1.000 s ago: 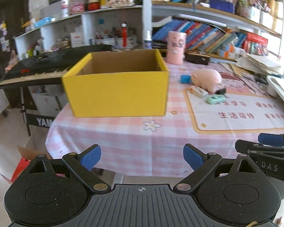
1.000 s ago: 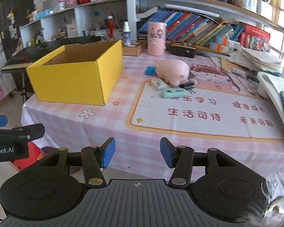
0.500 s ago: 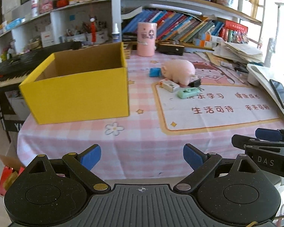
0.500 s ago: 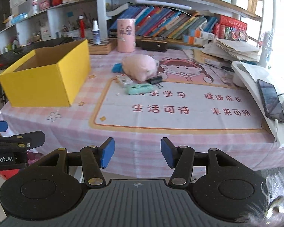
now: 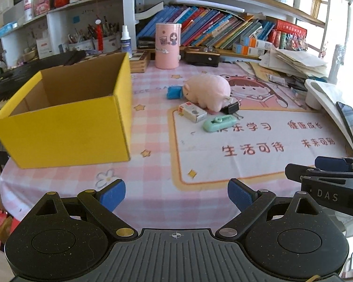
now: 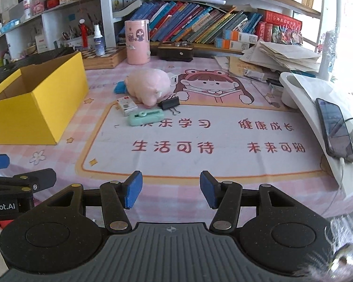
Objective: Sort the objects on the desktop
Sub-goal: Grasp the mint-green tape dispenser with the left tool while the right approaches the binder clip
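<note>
A pink plush pig (image 6: 148,86) lies near the middle of the right wrist frame, ringed by small things: a blue eraser (image 6: 119,87) touching its left end, a small white box (image 6: 127,105) and a mint-green correction tape (image 6: 146,118) just below it, a black binder clip (image 6: 169,104) at its lower right. At left centre sits the open yellow box (image 5: 68,115), well apart from that cluster, on the pink-checked tabletop (image 5: 150,183). Both hand-held grippers hang at the near edge, low in their frames, holding nothing: the left hand-held gripper (image 5: 176,193) spread wide, the right hand-held gripper (image 6: 170,191) parted too. A phone (image 6: 334,127) rests at far right.
</note>
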Demonstrator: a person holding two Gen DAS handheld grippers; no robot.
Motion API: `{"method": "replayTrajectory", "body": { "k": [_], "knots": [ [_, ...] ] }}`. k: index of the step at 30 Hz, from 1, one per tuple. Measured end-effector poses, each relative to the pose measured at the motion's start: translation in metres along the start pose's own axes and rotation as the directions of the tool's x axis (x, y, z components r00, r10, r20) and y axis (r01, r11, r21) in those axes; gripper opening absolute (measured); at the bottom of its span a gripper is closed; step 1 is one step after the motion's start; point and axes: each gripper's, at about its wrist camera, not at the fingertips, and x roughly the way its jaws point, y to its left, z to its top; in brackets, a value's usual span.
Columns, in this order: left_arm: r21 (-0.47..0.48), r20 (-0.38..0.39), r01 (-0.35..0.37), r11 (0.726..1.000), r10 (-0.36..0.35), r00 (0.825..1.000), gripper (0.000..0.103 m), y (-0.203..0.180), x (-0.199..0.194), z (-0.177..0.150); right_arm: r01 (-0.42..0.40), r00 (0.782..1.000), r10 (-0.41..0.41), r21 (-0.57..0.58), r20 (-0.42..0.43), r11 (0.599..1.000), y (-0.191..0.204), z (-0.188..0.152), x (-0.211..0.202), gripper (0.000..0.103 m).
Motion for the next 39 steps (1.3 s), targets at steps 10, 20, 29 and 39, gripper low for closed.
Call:
{"method": "replayTrajectory", "body": {
  "k": [10, 20, 29, 39],
  "knots": [
    [-0.057, -0.020, -0.041, 0.998, 0.040, 0.999, 0.095, -0.024, 0.045, 0.028, -0.025, 1.000, 0.025, -0.056, -0.011, 0.998, -0.033, 0.032, 0.038, 0.052],
    [-0.079, -0.025, -0.080, 0.994, 0.078, 0.997, 0.095, -0.061, 0.095, 0.053, -0.042, 0.999, 0.042, -0.078, 0.005, 0.996, -0.072, 0.061, 0.071, 0.052],
    [-0.112, -0.030, -0.105, 0.988, 0.102, 0.994, 0.095, -0.082, 0.133, 0.068, -0.051, 0.999, 0.050, -0.069, -0.017, 0.996, -0.100, 0.075, 0.093, 0.052],
    [-0.129, -0.051, -0.130, 0.983, 0.125, 0.991, 0.091, -0.100, 0.169, 0.075, -0.035, 0.999, 0.033, -0.069, -0.024, 0.997, -0.123, 0.088, 0.111, 0.054]
  ]
}}
